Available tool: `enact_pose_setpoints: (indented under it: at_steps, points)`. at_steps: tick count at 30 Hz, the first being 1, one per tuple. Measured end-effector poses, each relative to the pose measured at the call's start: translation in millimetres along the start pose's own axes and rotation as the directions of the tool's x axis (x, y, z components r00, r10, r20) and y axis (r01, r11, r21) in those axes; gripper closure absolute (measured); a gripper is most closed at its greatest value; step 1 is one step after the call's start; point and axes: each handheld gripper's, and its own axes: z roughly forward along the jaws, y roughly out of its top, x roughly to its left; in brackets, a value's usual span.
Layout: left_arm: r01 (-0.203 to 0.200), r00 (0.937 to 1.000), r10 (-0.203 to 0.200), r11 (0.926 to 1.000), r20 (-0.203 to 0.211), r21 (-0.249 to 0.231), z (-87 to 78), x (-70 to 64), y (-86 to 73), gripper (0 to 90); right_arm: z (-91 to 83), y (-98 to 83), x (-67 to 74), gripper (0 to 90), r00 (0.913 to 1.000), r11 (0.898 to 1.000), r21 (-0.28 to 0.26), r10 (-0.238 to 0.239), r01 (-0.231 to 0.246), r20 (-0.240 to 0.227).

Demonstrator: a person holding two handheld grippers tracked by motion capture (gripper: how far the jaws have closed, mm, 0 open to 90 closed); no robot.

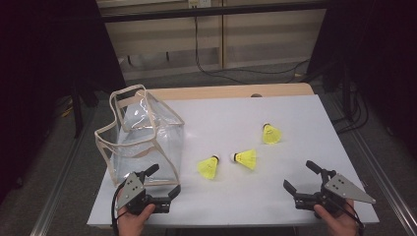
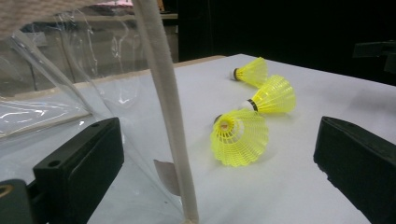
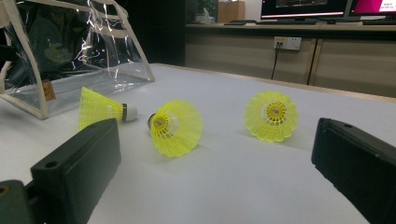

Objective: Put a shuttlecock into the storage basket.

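Counting what lay on the white surface, I made it three yellow shuttlecocks and one clear plastic bag with cream trim. The nearest-left shuttlecock lay at about 9 o'clock of the middle shuttlecock, just beside it, and the far shuttlecock sat toward 1 o'clock from that one, a little apart. The bag stood open at the 9 o'clock side of the surface, well apart from the far shuttlecock. A small tan label showed on the bag's lower edge, but its writing was too small to read. The left gripper rested at 7 o'clock, jaws spread wide around the bag's near corner trim, holding nothing. The right gripper sat at 5 o'clock, jaws likewise spread and empty, facing the shuttlecocks.
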Motion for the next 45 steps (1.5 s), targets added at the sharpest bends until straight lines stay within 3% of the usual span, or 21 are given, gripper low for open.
enact_pose_setpoints:
  at_steps: [23,45]
  points:
    - [-0.021,0.9974,0.019,0.9995,0.069,0.025,9.9,-8.5,1.2,2.1,0.6,-0.1,1.6,1.1,1.0000,1.000,0.002,-0.005,0.005,-0.005]
    - [-0.033,0.9901,0.025,0.9980,0.138,0.055,25.3,-16.6,1.5,2.3,0.5,0.0,1.3,1.2,1.0000,1.000,-0.001,-0.008,0.008,-0.003]
